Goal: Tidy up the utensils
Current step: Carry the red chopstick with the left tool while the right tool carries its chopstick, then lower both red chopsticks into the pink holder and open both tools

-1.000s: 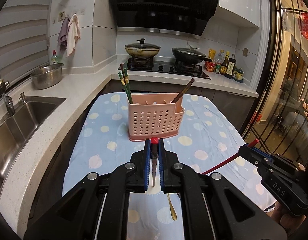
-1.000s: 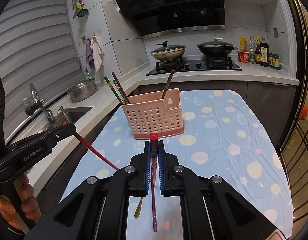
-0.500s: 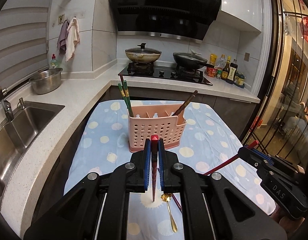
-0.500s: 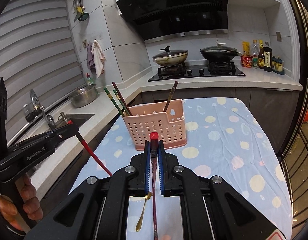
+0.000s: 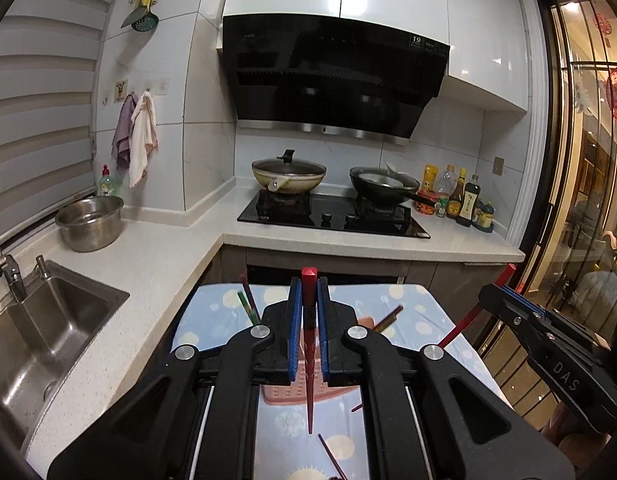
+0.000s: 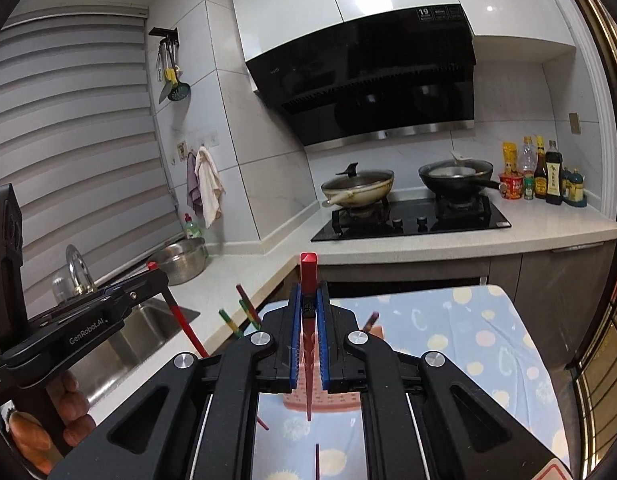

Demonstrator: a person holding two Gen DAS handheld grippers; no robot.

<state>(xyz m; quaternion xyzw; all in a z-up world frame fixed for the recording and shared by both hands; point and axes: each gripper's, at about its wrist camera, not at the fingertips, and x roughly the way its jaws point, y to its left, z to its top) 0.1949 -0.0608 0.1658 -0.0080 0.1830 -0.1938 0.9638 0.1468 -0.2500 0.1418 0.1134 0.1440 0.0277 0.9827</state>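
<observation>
Above the cloth-covered table (image 5: 212, 320), I hold both grippers high over the pink caddy (image 6: 340, 400): left gripper (image 5: 308, 312) and right gripper (image 6: 308, 312) each clamped on one red chopstick (image 5: 309, 392), tips down, apparently for dropping into a compartment.

Basket (image 5: 292, 394) seemingly before hob (image 5: 332, 216)

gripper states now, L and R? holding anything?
Left gripper: closed on a red chopstick.
Right gripper: closed on a second red chopstick.
</observation>
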